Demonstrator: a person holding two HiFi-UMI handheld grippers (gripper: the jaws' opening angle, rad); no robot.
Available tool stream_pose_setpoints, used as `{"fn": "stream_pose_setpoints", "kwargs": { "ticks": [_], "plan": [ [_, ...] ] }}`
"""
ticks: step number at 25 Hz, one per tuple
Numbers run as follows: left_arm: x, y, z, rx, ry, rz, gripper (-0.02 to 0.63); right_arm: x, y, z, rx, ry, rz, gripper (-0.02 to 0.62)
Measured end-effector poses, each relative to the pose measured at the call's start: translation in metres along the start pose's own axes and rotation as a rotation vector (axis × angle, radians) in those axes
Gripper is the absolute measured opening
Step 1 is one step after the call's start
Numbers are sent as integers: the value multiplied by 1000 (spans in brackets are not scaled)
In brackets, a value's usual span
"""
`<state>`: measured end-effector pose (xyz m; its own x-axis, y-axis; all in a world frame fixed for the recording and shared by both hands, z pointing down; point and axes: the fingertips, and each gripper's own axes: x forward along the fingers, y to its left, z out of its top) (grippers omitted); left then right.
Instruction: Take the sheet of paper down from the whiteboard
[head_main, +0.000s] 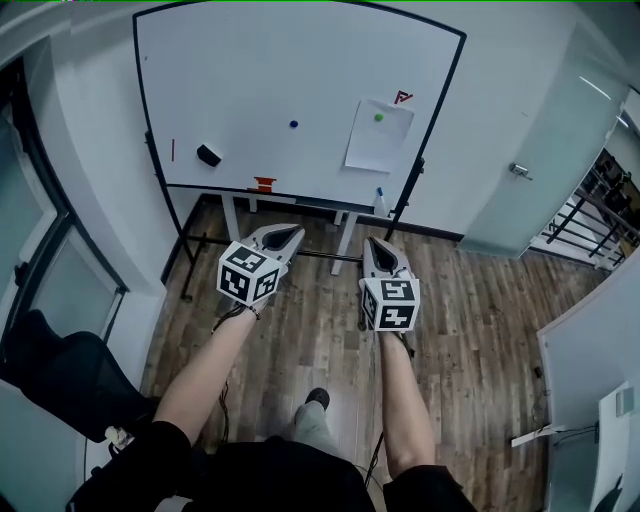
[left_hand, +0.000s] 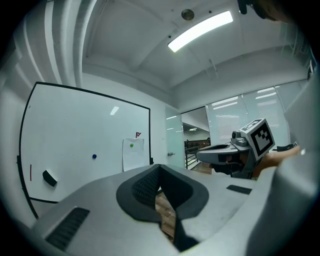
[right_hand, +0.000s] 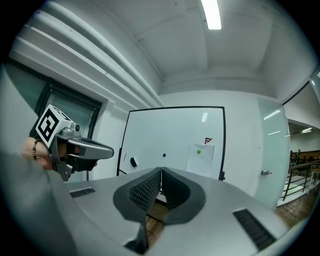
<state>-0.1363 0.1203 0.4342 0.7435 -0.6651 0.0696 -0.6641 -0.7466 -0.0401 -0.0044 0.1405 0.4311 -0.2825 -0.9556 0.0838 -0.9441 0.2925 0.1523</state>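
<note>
Our left gripper (head_main: 291, 236) and right gripper (head_main: 377, 245) are closed, empty, well apart from the white rectangular sheet of paper (head_main: 377, 140) hanging under a green magnet (head_main: 379, 117) on the black-framed whiteboard (head_main: 260, 80); we judge nothing done yet.

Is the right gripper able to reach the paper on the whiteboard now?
Probably not yet: the right gripper, shut, is well short of the sheet of paper, though nothing blocks the way.
</note>
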Motion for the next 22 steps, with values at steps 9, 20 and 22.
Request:
{"fn": "stream_pose_setpoints", "kwargs": {
  "ticks": [9, 20, 22],
  "plan": [
    [96, 65, 15, 6, 12, 11, 20, 97, -68, 4, 11, 8, 1, 25],
    [200, 106, 25, 14, 29, 39, 20, 185, -144, 3, 20, 5, 42, 25],
    [214, 112, 25, 13, 33, 47, 20, 198, -155, -1, 23, 10, 53, 25]
  ]
}}
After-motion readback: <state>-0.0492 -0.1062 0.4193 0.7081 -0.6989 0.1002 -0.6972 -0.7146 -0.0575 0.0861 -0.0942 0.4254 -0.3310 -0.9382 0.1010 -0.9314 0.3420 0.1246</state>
